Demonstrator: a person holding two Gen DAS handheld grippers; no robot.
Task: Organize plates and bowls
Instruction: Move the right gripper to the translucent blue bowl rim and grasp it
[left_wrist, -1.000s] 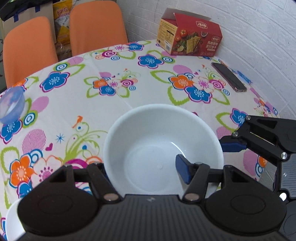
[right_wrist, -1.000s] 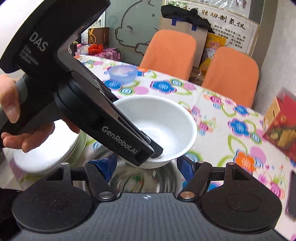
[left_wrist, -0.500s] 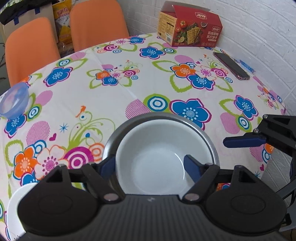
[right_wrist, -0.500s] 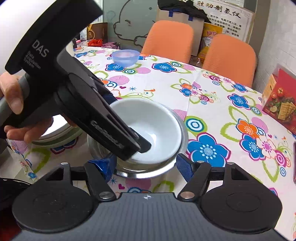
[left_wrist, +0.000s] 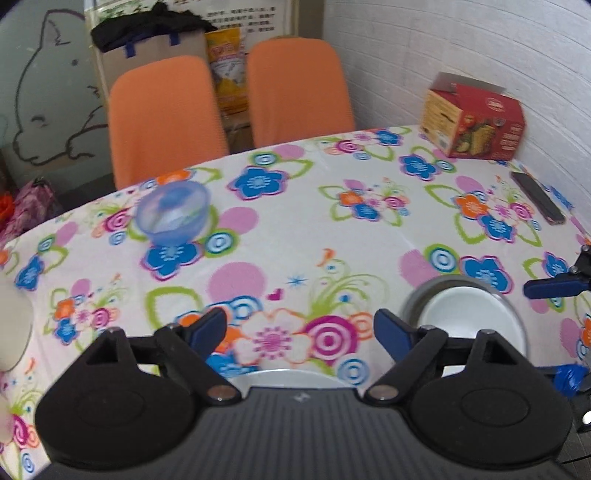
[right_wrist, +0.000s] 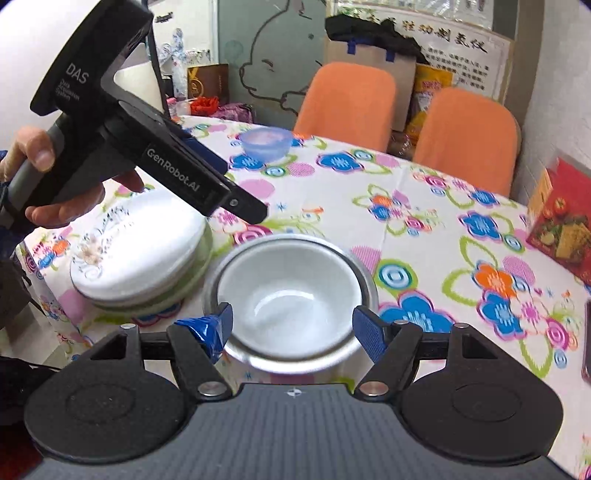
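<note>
— Two bowls sit nested on the table with the flowered cloth: a white round bowl inside a shiny metal bowl. What are the tools doing?

— The left hand-held gripper has just been opening; its blue fingers stand wide apart over the cloth with nothing between them. The nested bowls lie off to its right.

— And the other?

— The right hand-held gripper has its jaws parted at either side of the metal bowl's near rim; whether the pads press on it, I cannot tell.

— Anything else?

— A small translucent blue bowl stands far off near two orange chairs, and a white flower-printed plate rests on a stack just beside the metal bowl.
</note>
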